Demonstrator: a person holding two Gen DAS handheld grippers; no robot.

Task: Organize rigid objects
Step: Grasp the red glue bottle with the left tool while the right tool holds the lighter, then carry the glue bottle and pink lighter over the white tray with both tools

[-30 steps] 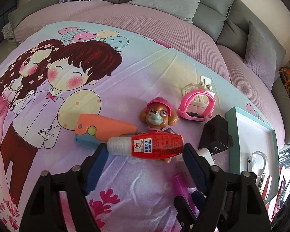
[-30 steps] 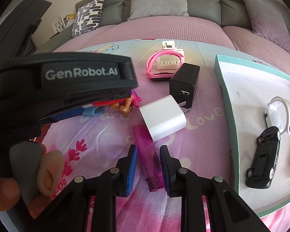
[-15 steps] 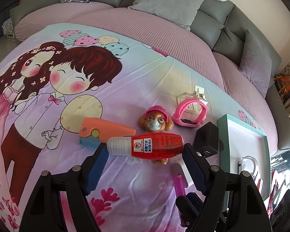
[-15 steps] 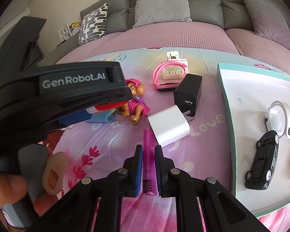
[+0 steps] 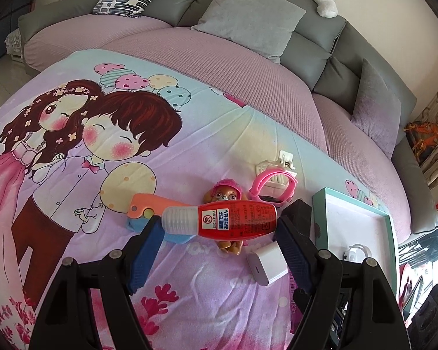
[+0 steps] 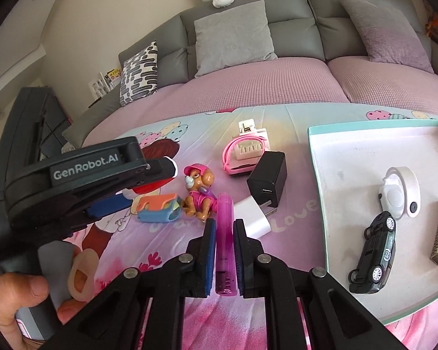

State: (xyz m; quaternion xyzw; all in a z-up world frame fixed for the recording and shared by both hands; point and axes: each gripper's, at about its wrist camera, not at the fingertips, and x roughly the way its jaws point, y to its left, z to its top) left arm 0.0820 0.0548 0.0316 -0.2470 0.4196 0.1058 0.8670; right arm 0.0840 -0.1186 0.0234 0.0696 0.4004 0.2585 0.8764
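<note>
The right gripper [image 6: 224, 258] grasps the lighter [image 6: 224, 245] lengthwise; the tray [image 6: 316, 192] lies just to its right, nearer than for the left gripper [image 5: 219, 245], which clamps the bottle [image 5: 227, 222] crosswise.

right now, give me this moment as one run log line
left gripper: shut on red bottle | right gripper: shut on purple lighter | both lifted off blanket | tray: toy car, not yet added to

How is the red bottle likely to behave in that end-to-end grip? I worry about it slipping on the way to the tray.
The red bottle is probably stiff and light. Held by its ends between the left gripper pads, its rounded, glossy body could pivot or squirt out. Set down on its side, it would likely roll.
</note>
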